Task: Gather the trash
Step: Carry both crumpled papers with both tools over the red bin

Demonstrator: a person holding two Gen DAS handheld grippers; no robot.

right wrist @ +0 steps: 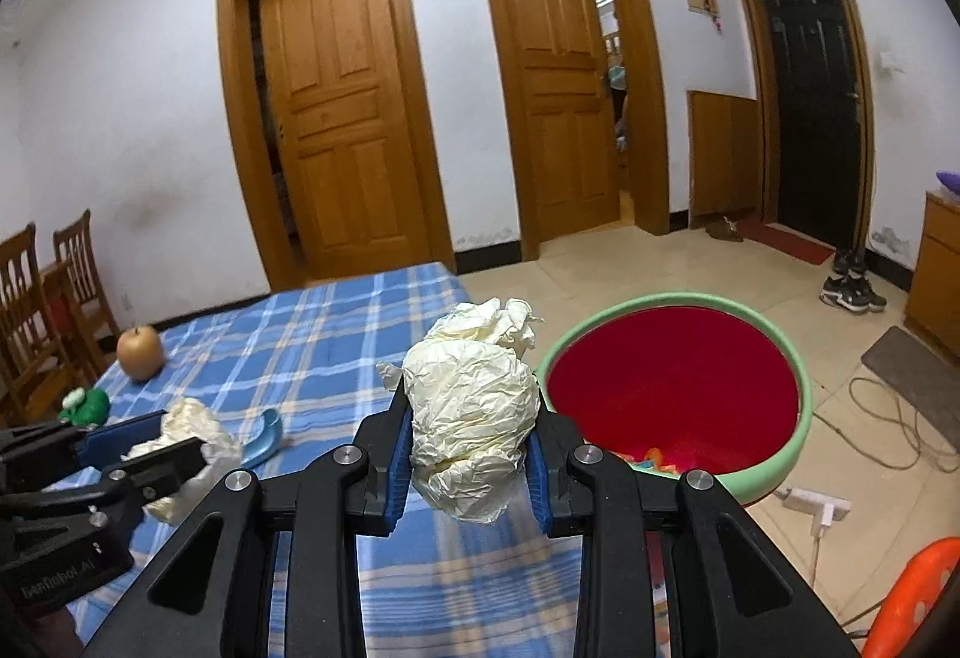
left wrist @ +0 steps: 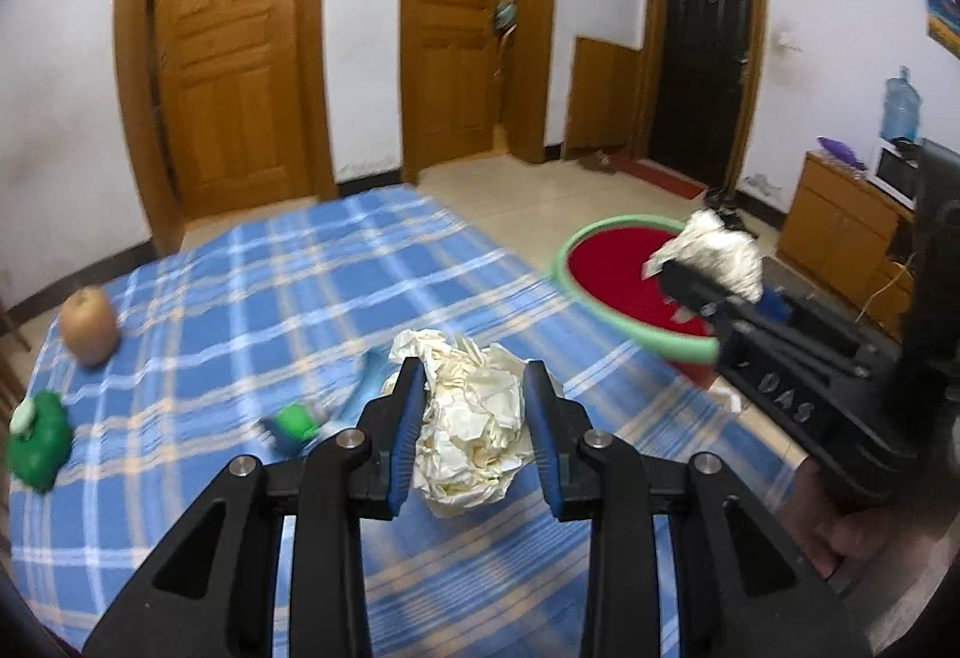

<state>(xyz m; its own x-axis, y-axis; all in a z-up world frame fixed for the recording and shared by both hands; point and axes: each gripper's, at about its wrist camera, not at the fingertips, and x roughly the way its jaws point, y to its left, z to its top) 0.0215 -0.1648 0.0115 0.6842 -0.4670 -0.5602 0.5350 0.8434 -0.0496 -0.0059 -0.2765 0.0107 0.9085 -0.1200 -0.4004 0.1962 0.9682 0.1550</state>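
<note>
Cream crumpled paper fills both tools. The left gripper is clenched on one paper wad, held above a table covered in a blue plaid cloth. The right gripper grasps a second paper wad, which sits near the table's edge, just short of a red bin with a green rim standing on the floor beside the table.

The wads look very light and soft. They squash under the pads, so a grip across the thickest middle seems safest; loose flaps at the top could snag or tear.

Still on the cloth are a brownish apple at the far corner, a small green bottle with a white cap, a green cap-like piece and a light blue curved scrap. A white power adapter and cables lie on the tiles beside the bin. Nothing seems to stand between the right wad and the bin's mouth.
</note>
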